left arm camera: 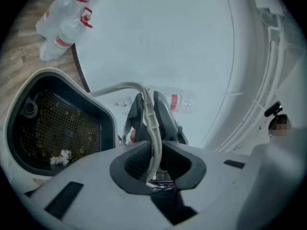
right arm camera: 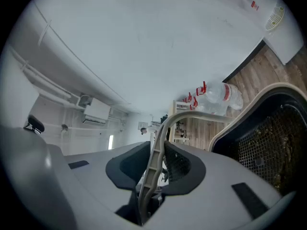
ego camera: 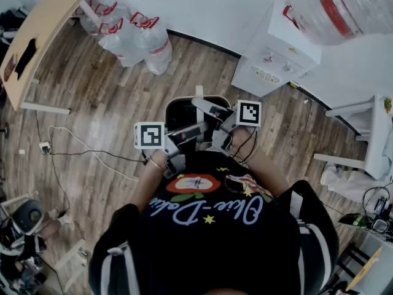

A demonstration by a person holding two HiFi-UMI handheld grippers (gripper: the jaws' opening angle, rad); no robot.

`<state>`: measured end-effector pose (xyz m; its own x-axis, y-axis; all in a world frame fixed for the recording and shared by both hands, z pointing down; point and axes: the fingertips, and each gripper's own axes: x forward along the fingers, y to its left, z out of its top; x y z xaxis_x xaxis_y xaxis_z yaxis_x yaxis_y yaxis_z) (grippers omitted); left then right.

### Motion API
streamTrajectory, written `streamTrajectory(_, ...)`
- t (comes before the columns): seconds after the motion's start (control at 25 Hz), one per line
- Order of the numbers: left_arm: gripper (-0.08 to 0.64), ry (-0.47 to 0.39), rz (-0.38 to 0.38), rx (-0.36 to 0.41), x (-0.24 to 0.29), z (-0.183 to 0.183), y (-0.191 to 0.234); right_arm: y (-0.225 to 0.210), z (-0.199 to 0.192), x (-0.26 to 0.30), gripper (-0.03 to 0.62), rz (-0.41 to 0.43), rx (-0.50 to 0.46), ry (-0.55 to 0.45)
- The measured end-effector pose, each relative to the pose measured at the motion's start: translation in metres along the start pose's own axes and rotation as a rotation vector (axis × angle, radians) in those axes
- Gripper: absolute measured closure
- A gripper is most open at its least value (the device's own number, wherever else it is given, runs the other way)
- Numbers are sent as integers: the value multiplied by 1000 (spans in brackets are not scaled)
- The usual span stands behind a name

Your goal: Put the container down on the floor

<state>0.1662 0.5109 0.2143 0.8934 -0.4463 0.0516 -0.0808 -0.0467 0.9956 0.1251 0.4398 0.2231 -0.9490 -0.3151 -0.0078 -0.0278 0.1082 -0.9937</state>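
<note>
The container [ego camera: 198,99] is a white-rimmed bin with a black inside and a mesh basket. It sits low in front of the person, over the wood floor. Its thin white handle [left arm camera: 149,116] runs between the pads of my left gripper [left arm camera: 152,152], which is shut on it. The bin's dark mesh inside [left arm camera: 57,128] lies to the left of those jaws. My right gripper [right arm camera: 156,164] is shut on the handle [right arm camera: 160,138] too, with the bin [right arm camera: 268,143] at its right. In the head view both grippers [ego camera: 184,137] [ego camera: 215,120] meet above the bin. Whether the bin touches the floor is hidden.
Several large water bottles [ego camera: 138,39] lie on the floor by the far wall. A white water dispenser [ego camera: 276,57] with a bottle on top [ego camera: 344,8] stands at the back right. A wooden table [ego camera: 37,35] is at left, a cable [ego camera: 80,146] trails over the floor, and white furniture [ego camera: 368,146] stands at right.
</note>
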Motion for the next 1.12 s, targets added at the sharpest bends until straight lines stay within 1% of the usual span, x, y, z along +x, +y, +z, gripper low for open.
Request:
streamTrajectory(0.16, 505, -8, 0, -14, 0, -1, 0, 2, 0, 0, 514, 1, 4, -9)
streamTrajectory(0.44, 505, 2, 6, 18, 12, -1, 0, -1, 9, -13, 514, -9, 2, -24)
streamTrajectory(0.52, 505, 3, 9, 5, 14, -1, 0, -1, 11, -15, 514, -11, -5, -30)
streamTrajectory(0.64, 505, 11, 1, 15, 21, -2, 0, 0, 15, -20, 512, -4, -14, -34)
streamTrajectory(0.8, 503, 17, 9, 15, 30, -1, 2, -4, 23, -28, 513, -23, -46, -29)
streamTrajectory(0.96, 503, 23, 2, 45, 62, -3, -2, 0, 44, -51, 512, 3, -51, -33)
streamTrajectory(1.04, 503, 23, 1, 38, 72, -6, -4, 0, 49, -60, 513, 8, -57, -35)
streamTrajectory(1.12, 503, 25, 13, 17, 80, -7, -2, -2, 55, -67, 513, -4, -55, -31)
